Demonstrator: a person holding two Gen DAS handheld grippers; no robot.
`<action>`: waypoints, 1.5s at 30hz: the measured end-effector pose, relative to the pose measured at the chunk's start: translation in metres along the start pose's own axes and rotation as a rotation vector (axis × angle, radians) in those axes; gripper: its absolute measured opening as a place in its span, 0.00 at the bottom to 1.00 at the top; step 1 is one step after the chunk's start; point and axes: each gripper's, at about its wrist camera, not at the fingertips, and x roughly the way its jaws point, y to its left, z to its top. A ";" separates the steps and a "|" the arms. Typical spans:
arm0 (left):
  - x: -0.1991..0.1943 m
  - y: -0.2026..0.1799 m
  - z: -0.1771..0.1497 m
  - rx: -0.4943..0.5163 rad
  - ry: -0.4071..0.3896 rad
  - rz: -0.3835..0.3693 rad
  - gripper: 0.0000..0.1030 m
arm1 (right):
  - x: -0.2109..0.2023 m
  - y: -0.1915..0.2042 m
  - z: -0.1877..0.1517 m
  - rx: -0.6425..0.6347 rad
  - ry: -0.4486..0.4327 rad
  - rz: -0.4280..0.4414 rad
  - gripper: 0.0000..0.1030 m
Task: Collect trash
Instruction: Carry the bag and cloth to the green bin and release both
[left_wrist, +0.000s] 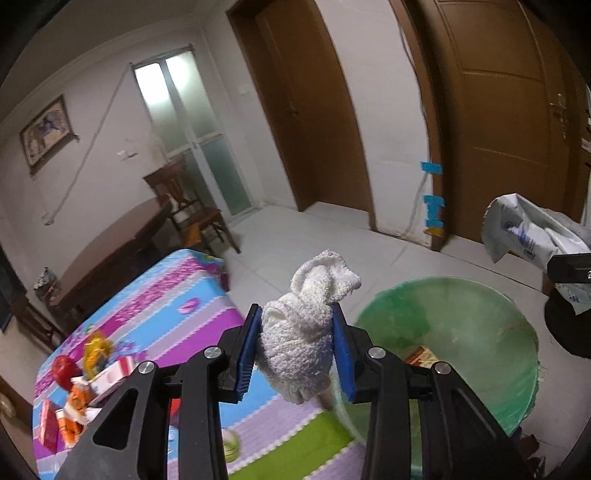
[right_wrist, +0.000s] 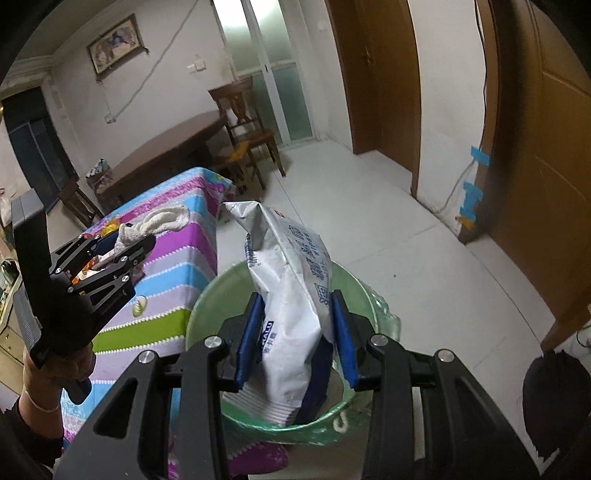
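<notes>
My left gripper is shut on a crumpled white cloth and holds it in the air over the table edge, just left of the green trash bin. It also shows in the right wrist view with the cloth. My right gripper is shut on a silver-white snack bag and holds it upright over the mouth of the green bin. The bag also shows at the right edge of the left wrist view. A brown wrapper lies inside the bin.
The table has a striped colourful cover with several packets, a red apple and a yellow wrapper at its left end. A wooden table and chair stand behind. White floor and brown doors lie beyond the bin.
</notes>
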 end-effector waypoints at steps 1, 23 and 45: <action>0.005 -0.004 0.001 0.004 0.008 -0.015 0.37 | 0.002 -0.004 -0.001 0.013 0.013 0.002 0.35; 0.068 -0.037 -0.019 0.009 0.192 -0.284 0.37 | 0.026 -0.032 -0.001 0.185 0.137 0.082 0.35; 0.070 -0.034 -0.011 -0.018 0.205 -0.322 0.37 | 0.031 -0.034 0.012 0.254 0.165 0.203 0.36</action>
